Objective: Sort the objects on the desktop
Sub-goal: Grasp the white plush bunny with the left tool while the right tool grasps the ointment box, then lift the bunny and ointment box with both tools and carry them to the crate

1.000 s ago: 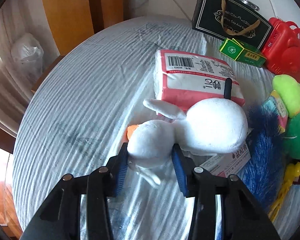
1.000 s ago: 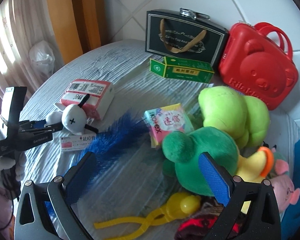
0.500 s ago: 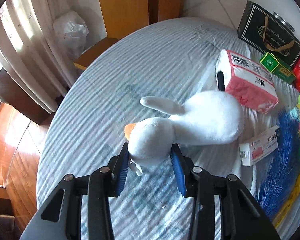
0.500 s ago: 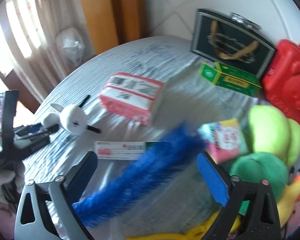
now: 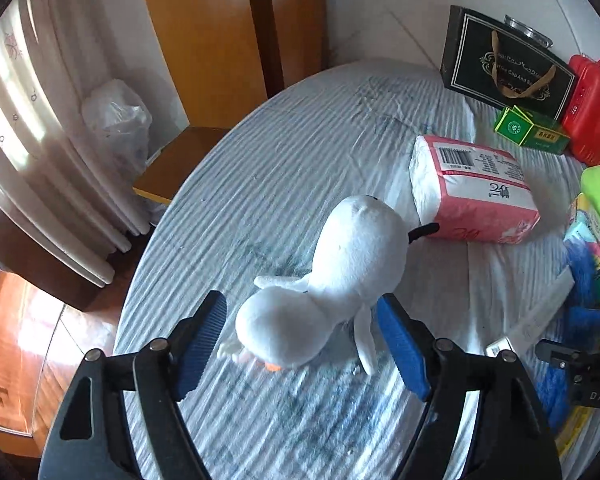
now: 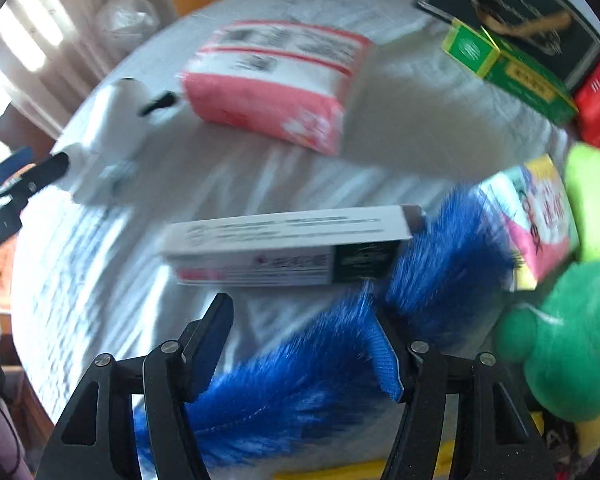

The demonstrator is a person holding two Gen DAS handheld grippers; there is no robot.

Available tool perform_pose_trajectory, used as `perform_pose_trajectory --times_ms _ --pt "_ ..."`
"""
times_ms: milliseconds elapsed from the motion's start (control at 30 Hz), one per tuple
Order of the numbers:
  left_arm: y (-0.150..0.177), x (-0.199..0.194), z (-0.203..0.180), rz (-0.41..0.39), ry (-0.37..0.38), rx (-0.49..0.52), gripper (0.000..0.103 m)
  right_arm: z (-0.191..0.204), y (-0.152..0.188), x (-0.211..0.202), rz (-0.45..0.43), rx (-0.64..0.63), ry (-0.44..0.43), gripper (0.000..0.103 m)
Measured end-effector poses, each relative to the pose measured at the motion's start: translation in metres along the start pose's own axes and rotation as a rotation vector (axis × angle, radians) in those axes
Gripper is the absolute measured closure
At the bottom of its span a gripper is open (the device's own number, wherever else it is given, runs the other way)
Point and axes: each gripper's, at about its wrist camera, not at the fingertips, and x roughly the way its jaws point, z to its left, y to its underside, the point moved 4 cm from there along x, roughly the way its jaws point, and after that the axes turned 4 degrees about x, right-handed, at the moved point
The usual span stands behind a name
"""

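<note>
One white plush duck point(image 5: 340, 280) lies between the opening left gripper point(image 5: 300, 344) jaws; right gripper point(image 6: 300, 344) jaws, closing, apparently straddle one blue feather point(image 6: 300, 384).

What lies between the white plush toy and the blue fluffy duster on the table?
In the right wrist view, a long white carton lies between the white plush toy and the blue fluffy duster, its far end resting against the duster's fluff.

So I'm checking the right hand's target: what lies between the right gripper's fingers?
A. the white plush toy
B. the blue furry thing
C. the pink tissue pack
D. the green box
B: in the right wrist view the blue furry thing runs between the closing fingers of the right gripper; the other three things lie farther off.
</note>
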Motion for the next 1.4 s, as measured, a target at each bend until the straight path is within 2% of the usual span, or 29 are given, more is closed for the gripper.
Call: perform_pose_trajectory --times_ms 100,133,167,300,433,500,533,567,600,633,700,733,833,1067,1200,1400 --pt "0.0 0.025 -0.006 0.044 0.072 -0.022 0.026 -0.016 -0.003 -0.004 -0.005 0.104 -0.054 0.034" --pt "0.002 0.026 -0.01 0.05 0.106 -0.042 0.028 -0.017 -0.006 -0.007 -0.013 0.134 -0.084 0.023" --pt "0.003 0.026 -0.014 0.053 0.127 -0.052 0.038 -0.017 -0.008 -0.009 -0.017 0.149 -0.096 0.013" --pt "0.02 0.03 -0.033 0.11 0.145 -0.085 0.051 -0.01 -0.018 -0.009 -0.028 0.187 -0.118 0.01" --pt "0.024 0.028 -0.04 0.108 0.122 -0.123 0.051 -0.003 -0.024 0.004 -0.015 0.238 -0.112 0.011" --pt "0.021 0.034 -0.041 0.125 0.132 -0.126 0.051 0.001 -0.025 0.008 -0.012 0.244 -0.123 0.015" --pt "0.021 0.038 -0.04 0.134 0.133 -0.125 0.051 0.003 -0.024 0.009 -0.007 0.23 -0.098 0.041" --pt "0.019 0.041 -0.04 0.132 0.128 -0.121 0.051 0.004 -0.024 0.007 -0.025 0.208 -0.057 0.058" --pt "0.019 0.041 -0.04 0.133 0.126 -0.117 0.051 0.006 -0.022 0.006 -0.025 0.194 -0.078 0.061" --pt "0.019 0.041 -0.04 0.132 0.132 -0.12 0.052 0.006 -0.019 0.006 -0.013 0.197 -0.108 0.062" --pt "0.022 0.037 -0.042 0.133 0.163 -0.127 0.065 0.004 -0.016 0.006 -0.019 0.194 -0.105 0.063" --pt "0.024 0.033 -0.045 0.129 0.177 -0.128 0.068 0.003 -0.016 0.005 -0.023 0.191 -0.103 0.064" --pt "0.029 0.019 -0.054 0.108 0.186 -0.101 0.068 0.005 -0.012 -0.003 -0.044 0.165 -0.087 0.065" --pt "0.031 -0.032 -0.065 0.028 0.213 -0.075 0.068 0.007 0.009 -0.047 -0.131 0.146 -0.11 0.069" --pt "0.028 -0.062 -0.073 -0.017 0.211 -0.051 0.068 -0.001 0.028 -0.084 -0.209 0.131 -0.108 0.069" --pt "0.035 -0.116 -0.092 -0.09 0.23 -0.002 0.068 -0.003 0.038 -0.134 -0.318 0.129 -0.09 0.069"
